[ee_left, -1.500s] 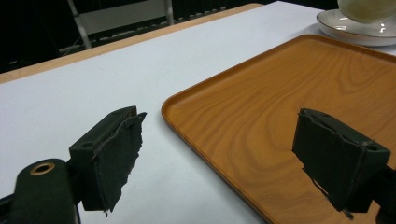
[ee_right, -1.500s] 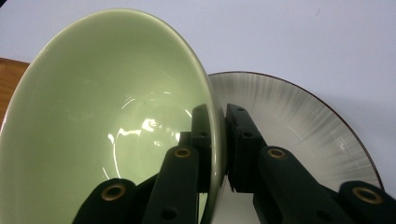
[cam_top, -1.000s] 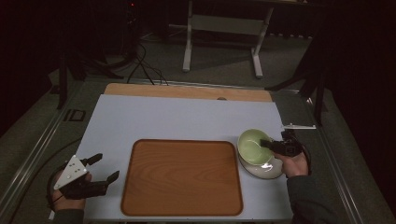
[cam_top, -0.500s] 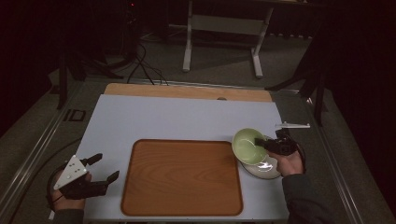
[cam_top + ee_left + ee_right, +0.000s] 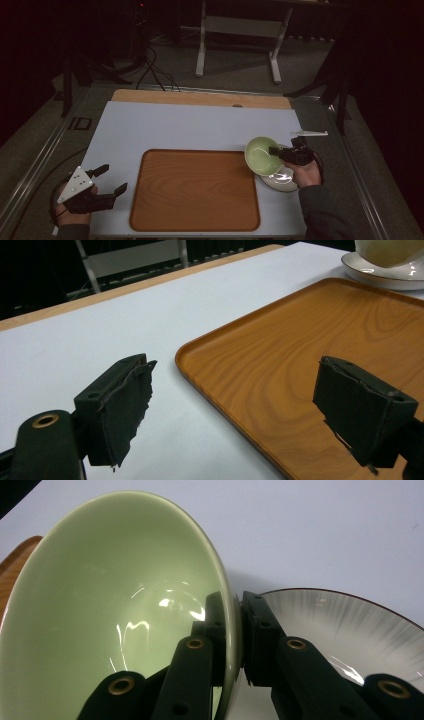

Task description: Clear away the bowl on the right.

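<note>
My right gripper is shut on the rim of a pale green bowl, one jaw inside and one outside. The bowl is tilted and lifted above a white plate with a dark rim, at the right of the table. A wooden tray lies in the middle, its right edge just beside the bowl. My left gripper is open at the table's front left corner, its jaws spanning the tray's left edge with nothing between them.
The white table top has a wooden strip along its far edge. A small white object lies near the right edge behind the bowl. Metal frame legs and cables stand on the dark floor beyond the table.
The right gripper has lifted and tilted the green bowl off the plate and carried it left, toward the tray. The left gripper has stayed put.
</note>
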The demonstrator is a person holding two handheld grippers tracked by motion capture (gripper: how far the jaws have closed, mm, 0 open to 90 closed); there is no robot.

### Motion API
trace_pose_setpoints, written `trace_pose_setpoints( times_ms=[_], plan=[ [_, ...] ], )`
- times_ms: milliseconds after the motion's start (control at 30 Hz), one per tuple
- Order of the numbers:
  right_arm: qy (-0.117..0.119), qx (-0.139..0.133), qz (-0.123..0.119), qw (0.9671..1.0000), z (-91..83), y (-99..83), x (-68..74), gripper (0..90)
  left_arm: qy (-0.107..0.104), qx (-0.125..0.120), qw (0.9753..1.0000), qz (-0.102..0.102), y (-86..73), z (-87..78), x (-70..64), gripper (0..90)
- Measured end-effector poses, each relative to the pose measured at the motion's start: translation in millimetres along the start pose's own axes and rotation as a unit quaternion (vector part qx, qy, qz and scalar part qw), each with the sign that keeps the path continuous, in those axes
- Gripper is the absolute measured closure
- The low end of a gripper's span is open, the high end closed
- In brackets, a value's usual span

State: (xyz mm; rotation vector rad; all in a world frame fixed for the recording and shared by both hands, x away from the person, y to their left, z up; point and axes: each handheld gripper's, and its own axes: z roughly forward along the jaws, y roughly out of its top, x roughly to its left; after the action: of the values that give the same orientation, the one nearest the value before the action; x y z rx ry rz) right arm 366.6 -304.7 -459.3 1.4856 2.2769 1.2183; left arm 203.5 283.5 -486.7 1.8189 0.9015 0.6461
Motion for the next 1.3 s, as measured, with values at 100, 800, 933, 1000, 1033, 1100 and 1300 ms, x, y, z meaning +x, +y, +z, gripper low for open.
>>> trace_pose_setpoints(
  times_ms=[100,800,933,1000,1033,1100,1300],
  plan=[
    [0.002,0.0,-0.001,1.0,0.8,0.3,0.7,82.7,0.0,0.0,1.0,0.0,0.0,0.1,0.0,15.4],
    [0.016,-0.007,-0.008,0.9998,8.5,10.9,14.4,82.6,0.001,0.001,1.0,0.0,-0.1,0.2,0.5,15.4],
    [0.02,-0.009,-0.012,0.9997,10.6,13.3,18.0,82.6,0.001,0.001,1.0,0.0,-0.1,0.1,0.5,15.4],
    [0.022,-0.008,-0.014,0.9996,11.5,13.9,19.3,82.6,0.001,0.0,1.0,-0.001,-0.2,-0.2,0.5,15.4],
    [0.021,-0.008,-0.015,0.9996,11.6,14.0,19.9,82.6,0.001,0.0,1.0,-0.001,-0.3,-0.1,0.6,15.4],
    [0.022,-0.008,-0.015,0.9996,12.1,13.9,20.6,82.6,0.0,0.001,1.0,-0.001,-0.3,0.1,0.7,15.3],
    [0.026,-0.009,-0.02,0.9994,14.5,14.1,23.3,82.5,0.0,0.002,1.0,-0.001,-0.3,0.2,0.6,15.4]
  ],
)
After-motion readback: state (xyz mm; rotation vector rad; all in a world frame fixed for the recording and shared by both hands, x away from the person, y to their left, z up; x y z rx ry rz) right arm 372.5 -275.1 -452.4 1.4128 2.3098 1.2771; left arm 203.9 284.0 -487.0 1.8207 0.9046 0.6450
